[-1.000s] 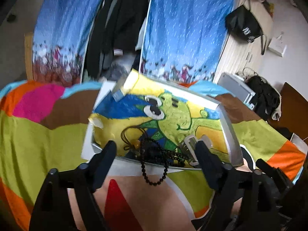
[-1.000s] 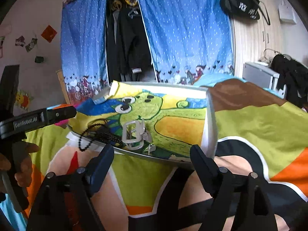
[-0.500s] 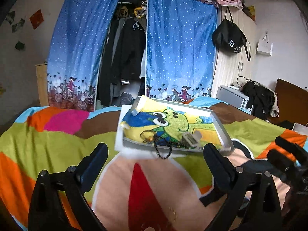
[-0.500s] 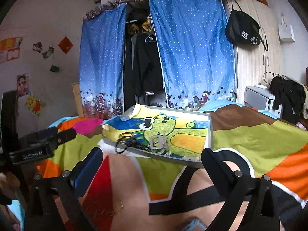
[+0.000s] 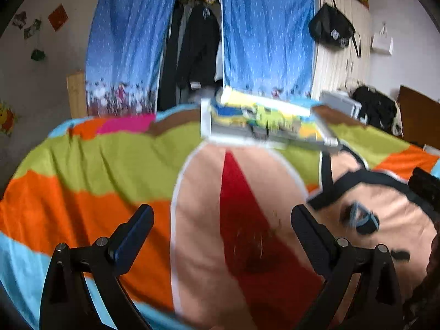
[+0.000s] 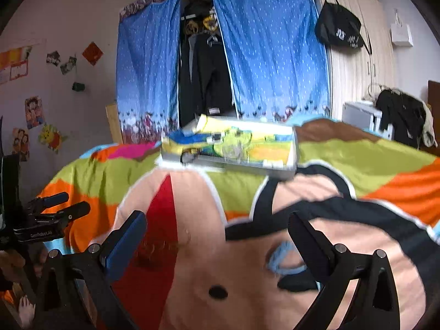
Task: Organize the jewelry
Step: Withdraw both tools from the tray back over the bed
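Both grippers have withdrawn from the shallow grey tray with cartoon-frog lining [image 6: 283, 169] on the bed. Left gripper [image 5: 220, 229] and right gripper [image 6: 217, 233] gape, released. Black bead necklace [image 6: 188, 157] rests at the tray's left end. Recommend a slow, level approach.

Right wrist view: open tongs over a patterned bed, tray beyond

The right tongs [image 6: 217, 236] stand with jaws wide apart and nothing between them, above a bedspread [image 6: 357, 165] of orange, green, red and peach patches. Well ahead, a shallow tray [image 6: 283, 173] with a cartoon frog lining lies on the bed, dark beads [image 6: 188, 157] at its left end. The left tongs [image 6: 55, 206] show at the left edge. Blue curtains [image 6: 275, 55] hang behind.
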The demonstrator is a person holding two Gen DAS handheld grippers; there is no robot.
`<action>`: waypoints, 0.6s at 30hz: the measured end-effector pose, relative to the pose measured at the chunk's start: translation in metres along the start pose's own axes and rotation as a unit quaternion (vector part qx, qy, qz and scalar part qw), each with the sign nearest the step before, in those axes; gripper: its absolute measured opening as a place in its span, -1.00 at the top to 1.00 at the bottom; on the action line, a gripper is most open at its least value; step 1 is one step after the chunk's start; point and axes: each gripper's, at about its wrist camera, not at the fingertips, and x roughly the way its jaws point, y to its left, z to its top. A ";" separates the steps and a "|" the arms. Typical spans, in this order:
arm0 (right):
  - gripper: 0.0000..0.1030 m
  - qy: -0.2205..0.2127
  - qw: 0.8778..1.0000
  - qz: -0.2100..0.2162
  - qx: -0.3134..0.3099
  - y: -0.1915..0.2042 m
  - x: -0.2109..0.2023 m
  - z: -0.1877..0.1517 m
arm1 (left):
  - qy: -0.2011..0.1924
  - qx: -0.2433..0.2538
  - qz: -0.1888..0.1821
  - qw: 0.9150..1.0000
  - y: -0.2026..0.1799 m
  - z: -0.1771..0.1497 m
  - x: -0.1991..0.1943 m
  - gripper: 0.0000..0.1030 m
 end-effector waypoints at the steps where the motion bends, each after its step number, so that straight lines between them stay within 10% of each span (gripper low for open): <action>1: -1.00 0.008 1.000 -0.001 0.002 0.000 0.001 -0.007 | 0.007 0.000 -0.002 1.000 0.001 -0.006 0.000 -0.90; 18: -1.00 0.148 0.985 -0.018 0.092 -0.021 0.034 -0.101 | 0.119 0.006 -0.029 0.992 -0.005 -0.071 0.034 -0.90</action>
